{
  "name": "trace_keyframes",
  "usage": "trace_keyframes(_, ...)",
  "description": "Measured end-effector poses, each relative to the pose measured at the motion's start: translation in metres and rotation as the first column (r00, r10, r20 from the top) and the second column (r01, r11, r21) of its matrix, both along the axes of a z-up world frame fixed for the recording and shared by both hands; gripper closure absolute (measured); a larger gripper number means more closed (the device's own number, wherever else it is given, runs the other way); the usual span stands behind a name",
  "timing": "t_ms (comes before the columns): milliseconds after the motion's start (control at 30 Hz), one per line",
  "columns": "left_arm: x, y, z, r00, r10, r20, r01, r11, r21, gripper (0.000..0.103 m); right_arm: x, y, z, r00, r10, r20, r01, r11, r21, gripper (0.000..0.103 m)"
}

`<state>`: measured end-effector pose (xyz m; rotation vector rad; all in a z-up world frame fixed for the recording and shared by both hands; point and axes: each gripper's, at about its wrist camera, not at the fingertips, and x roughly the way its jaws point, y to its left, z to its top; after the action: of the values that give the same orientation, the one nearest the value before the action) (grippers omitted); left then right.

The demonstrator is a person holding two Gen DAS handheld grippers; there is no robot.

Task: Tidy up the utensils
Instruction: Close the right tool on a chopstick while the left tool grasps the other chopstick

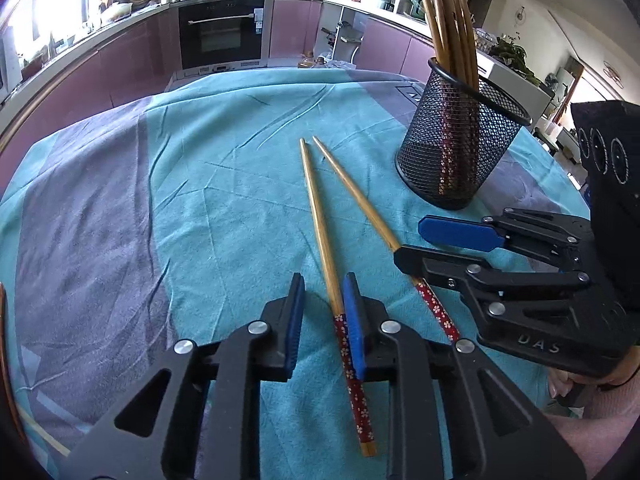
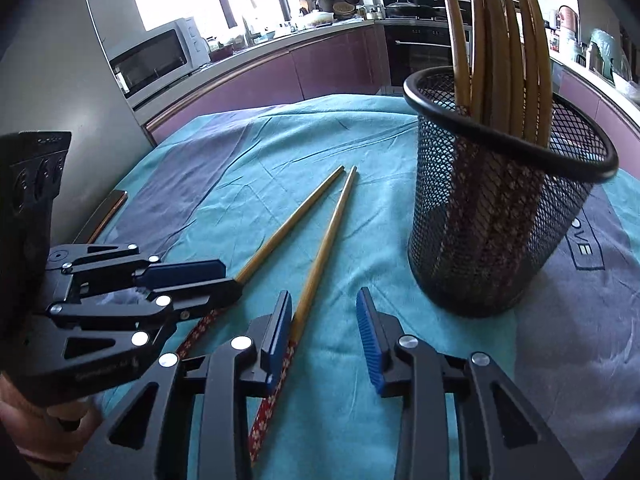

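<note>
Two bamboo chopsticks with red floral handles [image 1: 320, 216] lie on the teal cloth [image 1: 224, 184] beside the black mesh holder [image 1: 460, 140]; left gripper [image 1: 320, 316] and right gripper [image 2: 324, 320], each spread, straddle one handle apiece for pickup

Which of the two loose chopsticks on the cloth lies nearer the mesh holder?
The chopstick whose patterned end passes under the right gripper. It lies on the mesh holder's side; the other chopstick runs between the left gripper's fingers.
</note>
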<state>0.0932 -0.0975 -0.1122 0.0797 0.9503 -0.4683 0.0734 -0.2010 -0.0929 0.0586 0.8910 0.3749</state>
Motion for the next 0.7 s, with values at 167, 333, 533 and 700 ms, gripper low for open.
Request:
trace_keyframes(167,0.004,-0.001,0.004,1.0,-0.005,0.022,0.005,1.0,0.015,0.076,0.001,0.0,0.0,1.0,-0.012,-0.004,0.012,1.0,0.007,0.075)
trace_keyframes(333,0.012,-0.007,0.003,1.0,-0.021,0.016,0.02,0.999,0.025,0.076,0.004,-0.001,-0.001,1.0,-0.022,-0.005,0.022,1.0,0.01,0.076)
trace_keyframes(533,0.021,-0.015,0.001,1.0,-0.023,0.014,0.022,0.999,0.036,0.08,0.009,0.0,-0.002,1.0,-0.03,-0.003,0.03,1.0,0.011,0.078)
trace_keyframes(700,0.029,-0.018,0.0,1.0,-0.013,0.01,0.013,0.999,0.037,0.087,0.011,0.001,-0.001,0.999,-0.038,-0.003,0.038,0.999,0.014,0.079)
